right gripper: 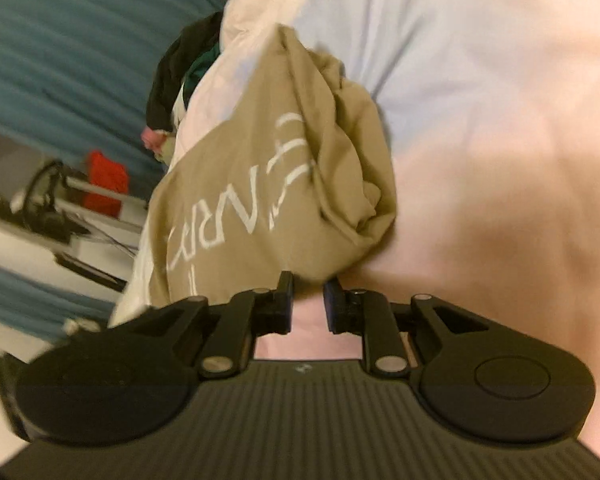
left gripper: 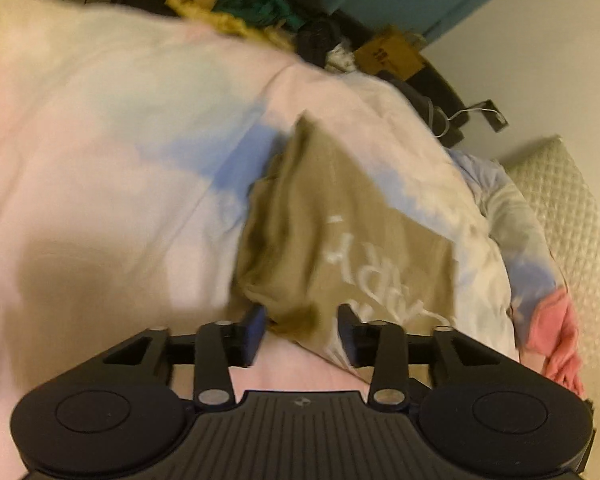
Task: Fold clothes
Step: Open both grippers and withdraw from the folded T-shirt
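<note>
A khaki T-shirt (left gripper: 340, 216) with white lettering lies crumpled on the pale pink and blue duvet (left gripper: 100, 140). In the left wrist view, my left gripper (left gripper: 300, 322) is open just above the bedding. A bunched corner of the shirt sits loose between its blue-padded fingers (left gripper: 256, 320), and the pads do not press on it. In the right wrist view, the same T-shirt (right gripper: 260, 184) rises from my right gripper (right gripper: 309, 286), whose tips are nearly together on the shirt's gathered edge. Pink bedding shows through the narrow gap behind the tips.
A heap of other clothes (left gripper: 252, 8) and a cardboard box (left gripper: 392, 54) lie past the duvet's far side. A quilted white pillow (left gripper: 572, 220) and a pink garment (left gripper: 556, 328) are to the right. Teal curtain (right gripper: 60, 40), a red object (right gripper: 106, 184) and a white stand are to the left.
</note>
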`<state>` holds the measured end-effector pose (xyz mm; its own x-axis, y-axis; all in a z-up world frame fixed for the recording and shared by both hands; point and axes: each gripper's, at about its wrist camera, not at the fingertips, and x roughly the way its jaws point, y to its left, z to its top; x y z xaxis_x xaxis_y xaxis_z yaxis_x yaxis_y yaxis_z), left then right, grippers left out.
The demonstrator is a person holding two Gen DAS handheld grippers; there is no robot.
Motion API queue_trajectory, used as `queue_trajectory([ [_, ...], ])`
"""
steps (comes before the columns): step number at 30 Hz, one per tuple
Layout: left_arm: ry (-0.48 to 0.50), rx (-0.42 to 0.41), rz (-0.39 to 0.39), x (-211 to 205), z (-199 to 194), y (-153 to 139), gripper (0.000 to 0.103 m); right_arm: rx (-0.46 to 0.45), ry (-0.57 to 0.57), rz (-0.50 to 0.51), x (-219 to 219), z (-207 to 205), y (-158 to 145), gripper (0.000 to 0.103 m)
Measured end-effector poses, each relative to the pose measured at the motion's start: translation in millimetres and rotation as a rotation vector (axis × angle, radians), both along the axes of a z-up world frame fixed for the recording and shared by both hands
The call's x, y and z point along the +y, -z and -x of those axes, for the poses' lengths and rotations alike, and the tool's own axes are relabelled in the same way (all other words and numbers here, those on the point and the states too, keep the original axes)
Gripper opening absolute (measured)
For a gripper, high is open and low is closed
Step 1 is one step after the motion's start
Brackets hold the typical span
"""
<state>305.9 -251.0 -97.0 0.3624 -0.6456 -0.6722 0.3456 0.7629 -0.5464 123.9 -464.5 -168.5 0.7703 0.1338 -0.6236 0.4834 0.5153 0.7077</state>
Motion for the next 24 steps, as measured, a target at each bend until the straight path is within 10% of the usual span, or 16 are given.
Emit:
queue_trajectory([
  [14, 0.038, -0.44, -0.124, 54, 182, -172, 0.085, -0.196, -0.046, 0.441, 65, 114, -180, 0.021],
  [19, 0.0, -0.561, -0.141, 87, 246, -202, 0.103, -0.267, -0.028, 0.545, 98, 159, -212, 0.077],
  [24, -0.039, -0.649, -0.139, 118, 295, -208, 0.103, -0.309, -0.047, 0.626, 127, 184, -213, 0.08],
])
